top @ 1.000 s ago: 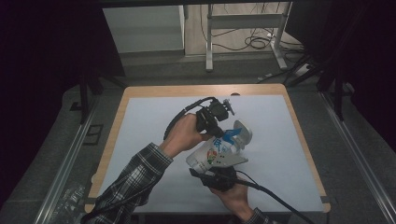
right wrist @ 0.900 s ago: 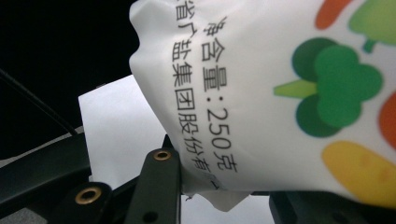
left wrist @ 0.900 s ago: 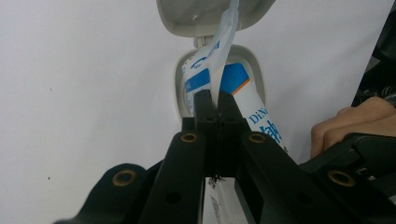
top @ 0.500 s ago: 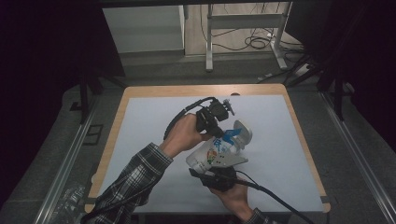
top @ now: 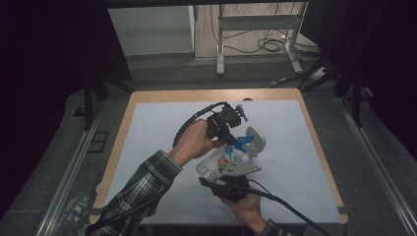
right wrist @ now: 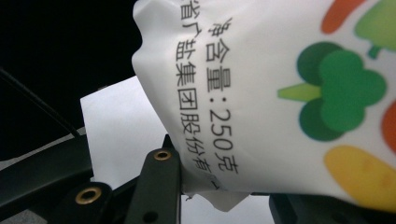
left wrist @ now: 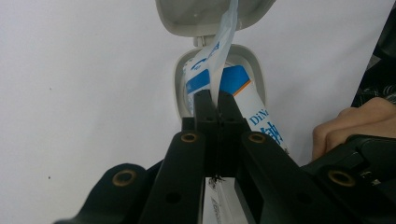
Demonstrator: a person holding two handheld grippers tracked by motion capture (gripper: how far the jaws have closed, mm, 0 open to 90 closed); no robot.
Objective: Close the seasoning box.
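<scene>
At frame center over the counter [top: 147,147], my right gripper [top: 231,183] fingers clamp the white pouch [top: 231,162]; left gripper [left wrist: 215,105] fingers, pressed together, pinch its blue strip [left wrist: 223,42] below the open lid [left wrist: 187,16].

White table mat [top: 157,128], floor cables [top: 268,45]

A pale grey-white mat [top: 147,147] covers the light wooden table [top: 211,94] beneath the grippers. Beyond the far edge lies grey concrete floor [top: 162,69], where a white metal frame on legs [top: 258,22] stands over tangled black cables [top: 275,45]. Black curtains [top: 49,59] darken both sides; metal rails [top: 74,167] flank the table.
</scene>
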